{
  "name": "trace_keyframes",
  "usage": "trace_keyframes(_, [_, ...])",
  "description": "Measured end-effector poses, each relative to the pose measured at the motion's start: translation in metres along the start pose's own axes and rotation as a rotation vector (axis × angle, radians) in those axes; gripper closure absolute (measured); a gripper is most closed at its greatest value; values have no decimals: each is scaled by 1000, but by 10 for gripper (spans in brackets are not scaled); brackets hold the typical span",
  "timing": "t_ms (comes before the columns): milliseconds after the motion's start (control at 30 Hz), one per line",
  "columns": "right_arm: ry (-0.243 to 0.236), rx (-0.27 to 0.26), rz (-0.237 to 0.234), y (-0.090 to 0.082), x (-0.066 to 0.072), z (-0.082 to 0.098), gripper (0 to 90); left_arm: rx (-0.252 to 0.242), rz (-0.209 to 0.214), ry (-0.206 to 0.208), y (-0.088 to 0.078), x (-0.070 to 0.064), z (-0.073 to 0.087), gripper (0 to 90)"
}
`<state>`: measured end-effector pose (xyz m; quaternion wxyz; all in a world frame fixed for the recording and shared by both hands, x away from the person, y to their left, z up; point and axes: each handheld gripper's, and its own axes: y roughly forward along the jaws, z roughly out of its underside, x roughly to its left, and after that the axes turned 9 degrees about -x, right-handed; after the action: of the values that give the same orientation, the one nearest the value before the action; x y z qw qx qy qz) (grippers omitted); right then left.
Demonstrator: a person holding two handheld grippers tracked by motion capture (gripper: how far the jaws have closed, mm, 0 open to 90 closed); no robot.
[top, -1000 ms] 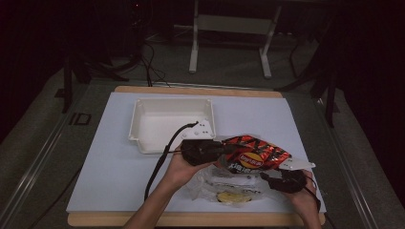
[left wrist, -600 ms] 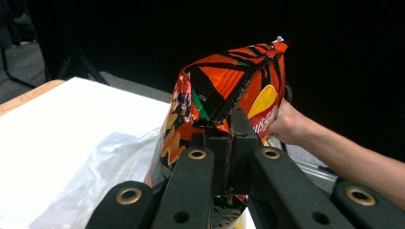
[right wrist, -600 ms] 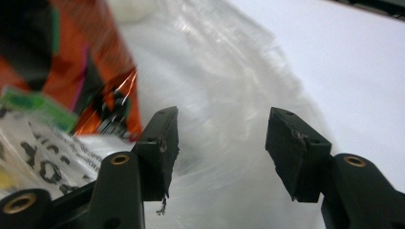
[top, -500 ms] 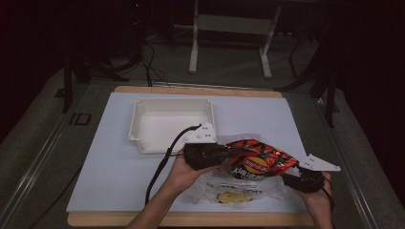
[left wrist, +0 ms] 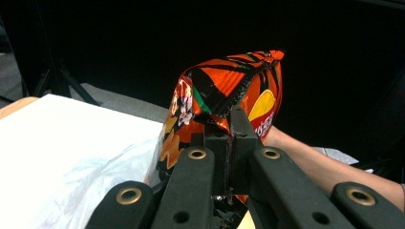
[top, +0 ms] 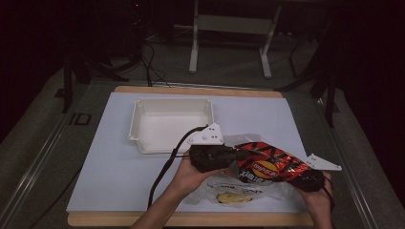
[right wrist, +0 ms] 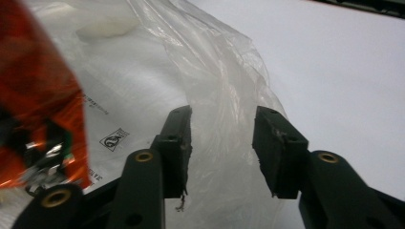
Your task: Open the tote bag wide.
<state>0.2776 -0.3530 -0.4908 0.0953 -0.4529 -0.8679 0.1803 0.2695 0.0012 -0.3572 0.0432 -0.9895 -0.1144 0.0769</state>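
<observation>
On the white surface (top: 119,167), a white rectangular plastic tray (top: 169,125) sits far left. Nearer, the orange-red foil chip bag (top: 267,164) hangs over a clear plastic bag (top: 239,191), clenched by the left gripper (top: 234,155); the right gripper (right wrist: 222,143), jaws just closing, straddles clear film without pressing it.

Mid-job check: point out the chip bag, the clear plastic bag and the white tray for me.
chip bag (top: 267,167): high view, on the logo near the middle of its face.
clear plastic bag (right wrist: 224,90): right gripper view, on its crumpled film ahead of the claw.
white tray (top: 168,130): high view, on its bare floor.
</observation>
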Motion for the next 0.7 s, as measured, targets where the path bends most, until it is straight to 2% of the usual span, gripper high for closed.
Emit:
trace_keyframes(233, [17,14,3,4,-2,4,603,-30,41,-13,7,-7,-7,896])
trace_keyframes(300, [21,12,3,4,-3,5,603,-30,45,-5,9,-8,-9,896])
trace_keyframes(533, [29,13,-4,4,-4,6,604,-38,24,13,9,-7,-16,896])
trace_keyframes(700, [27,16,-5,5,-3,7,607,-45,-3,11,3,0,-19,895])
